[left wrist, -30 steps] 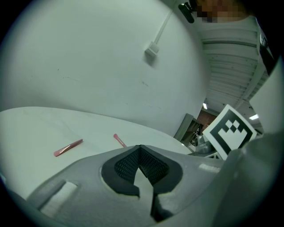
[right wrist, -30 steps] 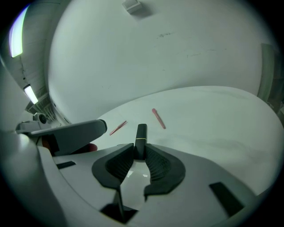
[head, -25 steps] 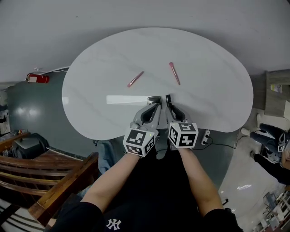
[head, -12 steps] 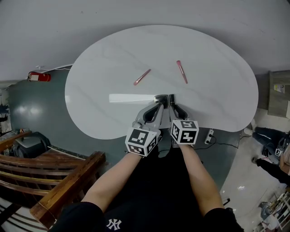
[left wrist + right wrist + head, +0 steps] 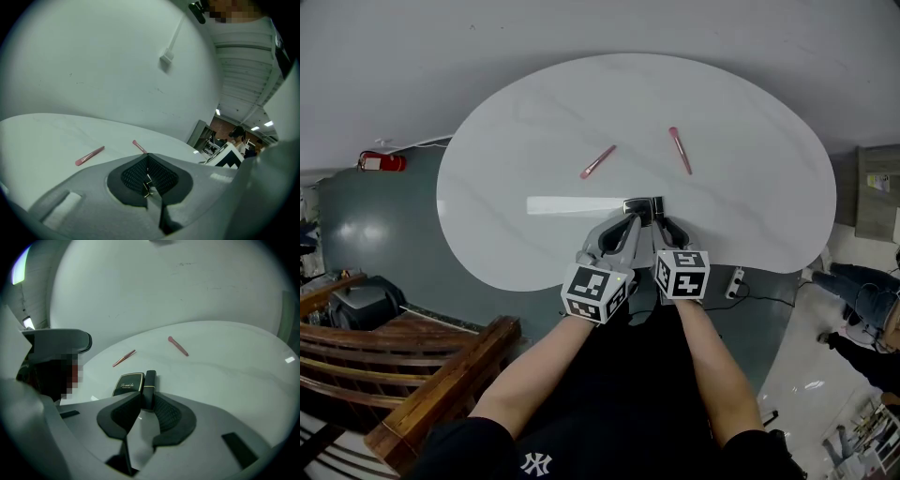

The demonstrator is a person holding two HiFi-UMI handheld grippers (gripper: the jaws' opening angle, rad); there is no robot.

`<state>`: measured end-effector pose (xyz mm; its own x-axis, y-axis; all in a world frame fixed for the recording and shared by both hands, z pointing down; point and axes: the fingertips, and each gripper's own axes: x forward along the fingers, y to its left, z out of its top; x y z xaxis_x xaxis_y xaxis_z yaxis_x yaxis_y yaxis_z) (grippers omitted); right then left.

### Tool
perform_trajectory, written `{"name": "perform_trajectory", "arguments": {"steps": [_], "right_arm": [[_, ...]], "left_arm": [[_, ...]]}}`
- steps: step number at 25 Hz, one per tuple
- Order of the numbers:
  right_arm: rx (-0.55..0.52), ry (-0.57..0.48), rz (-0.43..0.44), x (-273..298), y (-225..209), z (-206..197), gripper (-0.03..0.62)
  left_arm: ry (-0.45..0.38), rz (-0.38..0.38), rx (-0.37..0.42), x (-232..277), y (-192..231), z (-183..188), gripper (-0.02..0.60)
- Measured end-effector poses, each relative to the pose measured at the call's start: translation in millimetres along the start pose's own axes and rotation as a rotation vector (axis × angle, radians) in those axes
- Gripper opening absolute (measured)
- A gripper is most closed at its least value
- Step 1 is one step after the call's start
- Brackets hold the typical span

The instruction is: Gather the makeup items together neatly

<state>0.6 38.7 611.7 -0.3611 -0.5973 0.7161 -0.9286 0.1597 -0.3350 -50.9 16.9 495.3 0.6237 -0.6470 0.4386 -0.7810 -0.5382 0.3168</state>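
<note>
Right claw (image 5: 146, 399) pinches slim black lipstick (image 5: 150, 380), seemingly gold-banded, beside black compact (image 5: 127, 384); left claw (image 5: 149, 182) pressed together.

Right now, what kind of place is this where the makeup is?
Probably a big shared workroom or studio, not a bedroom: the white oval table stands near a wooden bench, a power strip lies on the floor, and another person stands at the back.

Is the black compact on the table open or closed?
Closed: the black compact lies flat with its lettered lid facing up, and nothing of its inside shows.
</note>
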Motion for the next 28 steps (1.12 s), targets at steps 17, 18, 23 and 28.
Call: {"name": "perform_trajectory", "arguments": {"steps": [17,18,23,28], "right_arm": [[-0.022,-0.064,-0.08,-37,-8,36,0.055],[-0.021,-0.079,-0.089,-42,-9,41,0.046],[-0.018,-0.156,-0.12,-67,-8,68,0.02],[-0.027,-0.211,-0.131,-93,-8,85,0.015]], "left_arm": [[-0.007,-0.072,0.026,10,-14,14,0.008],[-0.008,-0.084,0.032,11,-18,16,0.008],[-0.018,-0.143,0.061,14,-36,29,0.008],[-0.033,-0.183,0.08,16,-59,43,0.008]]}}
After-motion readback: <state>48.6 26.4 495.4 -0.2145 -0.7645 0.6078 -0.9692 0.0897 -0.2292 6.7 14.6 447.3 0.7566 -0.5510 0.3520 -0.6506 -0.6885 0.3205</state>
